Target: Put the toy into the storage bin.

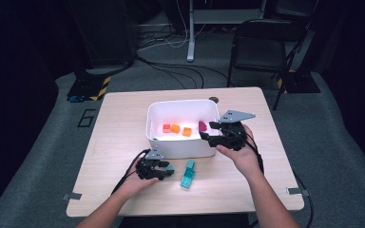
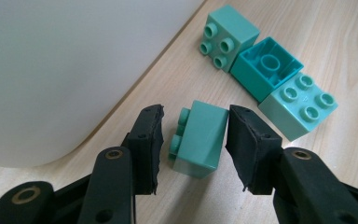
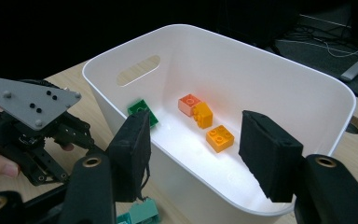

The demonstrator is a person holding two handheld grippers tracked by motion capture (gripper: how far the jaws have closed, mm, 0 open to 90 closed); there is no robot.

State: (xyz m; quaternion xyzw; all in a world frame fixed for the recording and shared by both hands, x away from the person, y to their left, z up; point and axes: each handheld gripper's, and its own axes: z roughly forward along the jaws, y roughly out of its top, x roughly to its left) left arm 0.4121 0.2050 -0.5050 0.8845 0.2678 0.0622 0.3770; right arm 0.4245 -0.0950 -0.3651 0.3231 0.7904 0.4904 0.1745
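Pale wood tabletop (image 1: 114, 142), dark room behind. Left tool (image 2: 193, 135) sits low, jaws either side of a teal brick (image 2: 200, 140); right pad touches or nearly touches its face, left pad stands clear of the studs, so not yet a grip. Brick lies on its side just in front of the white bin (image 1: 183, 147), studs toward the left pad; no clear long axis. Risk: the stud side gives an uneven seat, and the brick may twist or squirt out as the jaws close. Three more teal bricks (image 2: 265, 70) lie in a row near. Right tool (image 3: 193, 154) hangs open above the bin's edge, empty.
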